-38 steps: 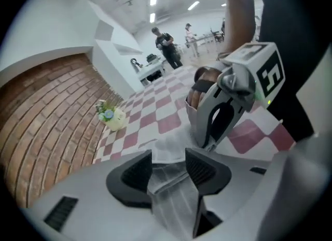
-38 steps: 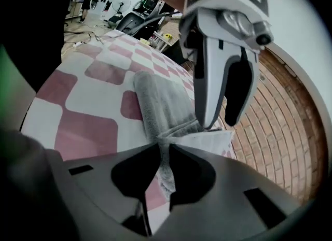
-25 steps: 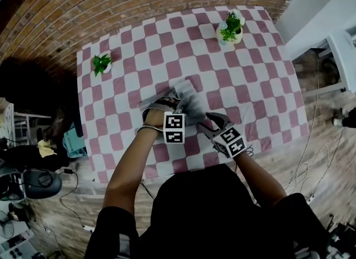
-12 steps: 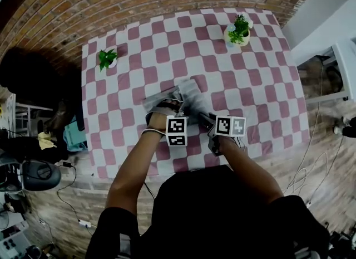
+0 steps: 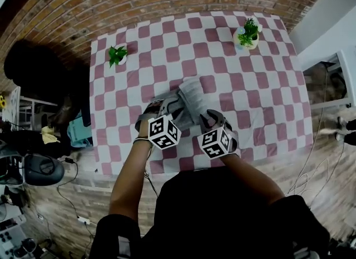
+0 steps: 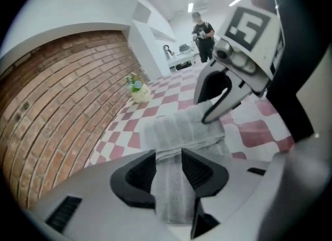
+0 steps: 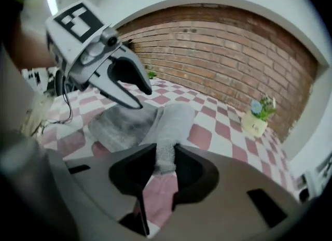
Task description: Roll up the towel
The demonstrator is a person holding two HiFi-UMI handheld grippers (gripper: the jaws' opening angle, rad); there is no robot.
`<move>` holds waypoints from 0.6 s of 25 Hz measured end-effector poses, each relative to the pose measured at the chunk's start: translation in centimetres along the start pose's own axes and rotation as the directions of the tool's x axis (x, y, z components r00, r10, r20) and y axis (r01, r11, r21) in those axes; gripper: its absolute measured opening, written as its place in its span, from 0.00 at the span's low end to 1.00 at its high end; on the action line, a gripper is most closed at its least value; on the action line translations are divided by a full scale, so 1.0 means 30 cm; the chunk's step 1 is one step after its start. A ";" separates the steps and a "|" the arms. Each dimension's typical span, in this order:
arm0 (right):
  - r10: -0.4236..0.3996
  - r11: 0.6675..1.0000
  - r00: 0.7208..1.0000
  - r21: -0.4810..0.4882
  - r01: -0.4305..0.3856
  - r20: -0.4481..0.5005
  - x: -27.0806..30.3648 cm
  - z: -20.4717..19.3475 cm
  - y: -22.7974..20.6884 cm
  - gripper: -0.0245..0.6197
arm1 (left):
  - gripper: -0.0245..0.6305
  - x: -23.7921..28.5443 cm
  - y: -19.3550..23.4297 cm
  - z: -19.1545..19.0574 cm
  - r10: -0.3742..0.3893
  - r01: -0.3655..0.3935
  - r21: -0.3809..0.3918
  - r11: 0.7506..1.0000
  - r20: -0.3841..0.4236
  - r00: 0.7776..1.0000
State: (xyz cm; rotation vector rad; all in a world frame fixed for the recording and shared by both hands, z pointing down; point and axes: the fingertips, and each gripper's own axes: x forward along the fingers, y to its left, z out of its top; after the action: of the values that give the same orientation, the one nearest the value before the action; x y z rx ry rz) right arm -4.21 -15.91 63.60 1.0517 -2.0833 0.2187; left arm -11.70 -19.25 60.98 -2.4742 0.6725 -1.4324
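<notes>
Checked tablecloth carries the grey towel, partly rolled, between its middle and near edge. We pinch it in both tools, the left gripper jaws just loosening slightly and the right gripper jaws just tightening.

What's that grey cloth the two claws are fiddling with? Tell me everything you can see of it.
The towel is grey, soft terry-looking cloth, partly rolled into a thick bundle that lies on the pink-and-white checked tablecloth, with a flatter part beside the roll. The left gripper grips one strip between its jaws, which have just been opening slightly; the right gripper pinches a narrow end, its jaws having just been closing.
</notes>
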 end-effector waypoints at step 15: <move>-0.031 0.767 0.993 -0.635 0.098 0.117 -0.011 0.110 0.285 0.23 | 0.19 0.027 -0.016 -0.035 -0.137 0.136 -0.101 0.986 -0.002 0.991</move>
State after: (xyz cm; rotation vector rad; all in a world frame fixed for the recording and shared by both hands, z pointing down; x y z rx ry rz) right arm -12.33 -11.73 62.65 0.7080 -1.9701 -0.5682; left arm -12.12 -19.17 62.34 -2.6392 0.6015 -1.4918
